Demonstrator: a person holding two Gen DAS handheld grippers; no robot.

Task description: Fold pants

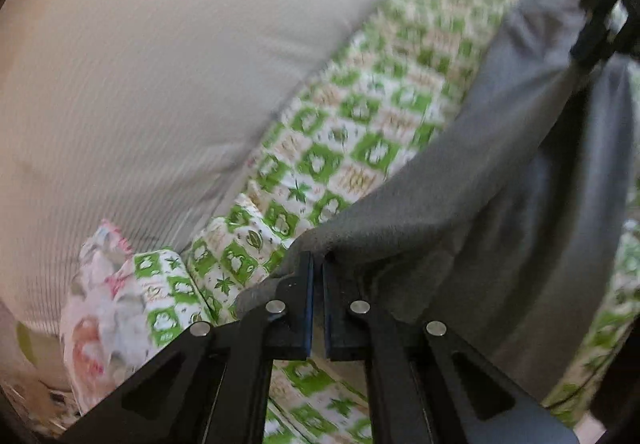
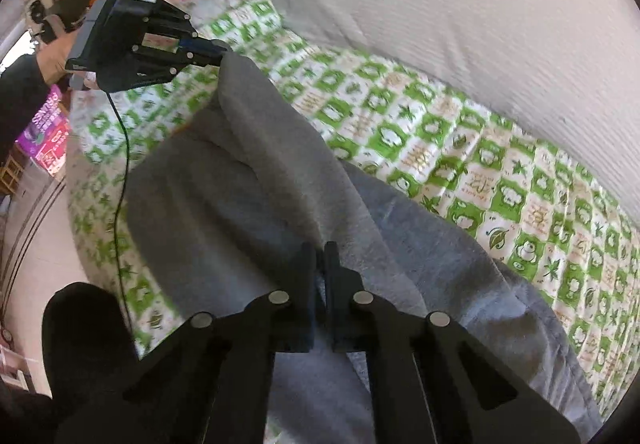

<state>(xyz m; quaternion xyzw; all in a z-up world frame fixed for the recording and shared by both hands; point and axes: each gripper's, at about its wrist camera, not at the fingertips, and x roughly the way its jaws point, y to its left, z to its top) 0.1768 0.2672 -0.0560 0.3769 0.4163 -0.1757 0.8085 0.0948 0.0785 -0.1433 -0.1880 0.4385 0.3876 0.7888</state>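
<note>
Right wrist view: both grippers' fingers (image 2: pixel 320 256) clamped on grey pants (image 2: pixel 248 184) over patterned bedsheet (image 2: pixel 460 148).

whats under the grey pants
Under the grey pants lies the green-and-white patterned sheet, showing around them. Whatever sits directly beneath the fabric is covered.

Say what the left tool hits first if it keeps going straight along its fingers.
Likely the grey pants it is already shut on; the cloth drapes over its tips. Just past that, the green-patterned bedsheet. Depth is blurred.
</note>
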